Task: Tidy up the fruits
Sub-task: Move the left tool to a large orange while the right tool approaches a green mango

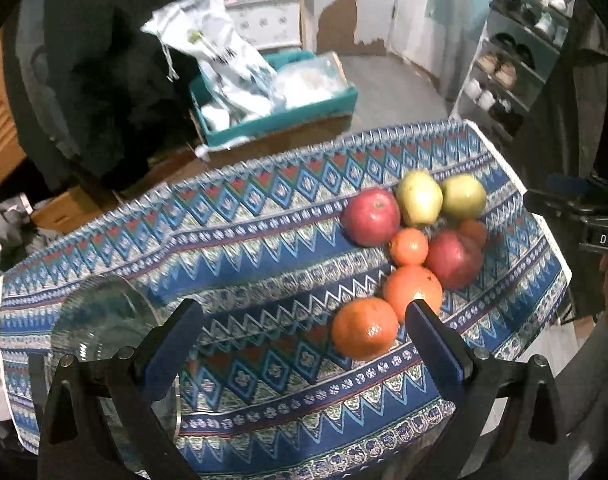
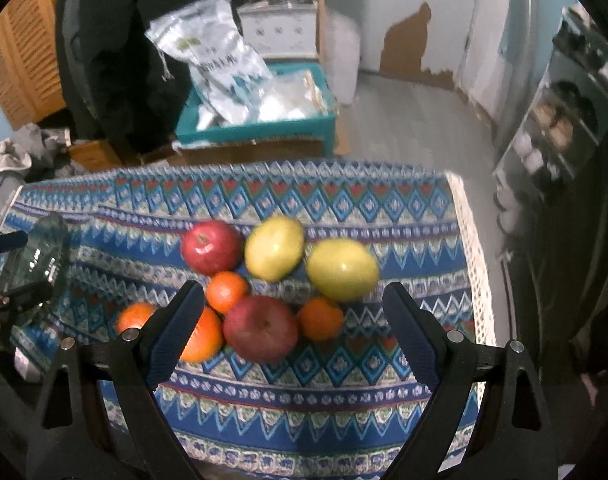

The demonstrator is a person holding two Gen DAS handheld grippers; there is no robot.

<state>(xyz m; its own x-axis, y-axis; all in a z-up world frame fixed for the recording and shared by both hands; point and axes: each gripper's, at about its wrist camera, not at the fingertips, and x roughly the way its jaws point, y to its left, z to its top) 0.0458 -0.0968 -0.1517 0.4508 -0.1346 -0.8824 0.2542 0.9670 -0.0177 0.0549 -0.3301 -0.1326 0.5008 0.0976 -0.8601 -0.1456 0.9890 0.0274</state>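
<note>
Showing the glass plate [image 1: 99, 320] fully, the left view differs from the right, which clips it; both left tongs [image 1: 304, 320] and right tongs [image 2: 293, 300] gape empty over fruit [image 2: 259, 334] near the desk [image 2: 476, 264] edge

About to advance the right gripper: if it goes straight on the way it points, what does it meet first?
Probably the dark red apple, which lies nearest between the open fingers of the right gripper. A small orange tangerine sits just right of it. Depth is unclear through the fisheye.
</note>
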